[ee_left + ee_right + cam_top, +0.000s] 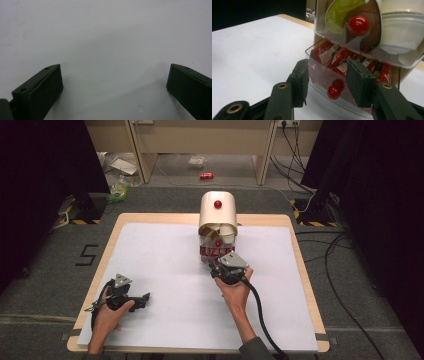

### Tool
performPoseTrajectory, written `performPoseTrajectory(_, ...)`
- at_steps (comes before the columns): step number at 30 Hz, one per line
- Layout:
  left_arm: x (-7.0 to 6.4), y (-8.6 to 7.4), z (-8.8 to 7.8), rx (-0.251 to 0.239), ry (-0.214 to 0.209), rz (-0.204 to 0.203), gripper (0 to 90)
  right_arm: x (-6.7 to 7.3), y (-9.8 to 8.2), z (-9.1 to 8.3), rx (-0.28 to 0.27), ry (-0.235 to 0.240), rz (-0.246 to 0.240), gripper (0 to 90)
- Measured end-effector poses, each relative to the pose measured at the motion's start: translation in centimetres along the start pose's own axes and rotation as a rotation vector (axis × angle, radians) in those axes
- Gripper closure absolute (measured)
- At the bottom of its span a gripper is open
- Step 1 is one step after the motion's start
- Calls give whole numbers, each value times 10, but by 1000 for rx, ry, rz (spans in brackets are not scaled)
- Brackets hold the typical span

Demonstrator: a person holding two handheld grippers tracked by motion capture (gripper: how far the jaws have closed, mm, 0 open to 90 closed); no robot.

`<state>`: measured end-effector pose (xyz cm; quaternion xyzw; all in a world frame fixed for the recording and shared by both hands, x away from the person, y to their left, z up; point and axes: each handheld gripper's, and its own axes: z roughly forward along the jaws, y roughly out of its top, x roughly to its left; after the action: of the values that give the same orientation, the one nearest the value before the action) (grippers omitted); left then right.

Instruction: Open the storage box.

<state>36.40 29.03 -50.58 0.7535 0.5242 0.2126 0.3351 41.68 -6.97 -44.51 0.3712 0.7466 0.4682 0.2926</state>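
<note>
Right gripper (327, 80) jaws apart at clear drawer's (322, 75) red knob (333, 92), apparently not pinching. Left gripper (113, 82) jaws wide, empty, over white sheet (105, 37).

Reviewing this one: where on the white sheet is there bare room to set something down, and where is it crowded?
The sheet lies bare from its left edge to the container, and between the left tool and the right tool. Its right side, from the right forearm to the table edge, is bare too. It is crowded in front of the container, where the right tool sits at the lower drawer.
</note>
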Motion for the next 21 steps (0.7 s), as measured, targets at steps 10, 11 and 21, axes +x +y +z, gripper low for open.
performPoseTrajectory(10, 0, 0, 0, 0, 0, 0, 0, -12, 5, 7, 14, 16, -56, 516)
performPoseTrajectory(11, 0, 0, 0, 0, 0, 0, 0, -12, 5, 8, 18, 14, -59, 513)
performPoseTrajectory(21, 0, 0, 0, 0, 0, 0, 0, -16, 3, 19, 57, 37, -94, 499)
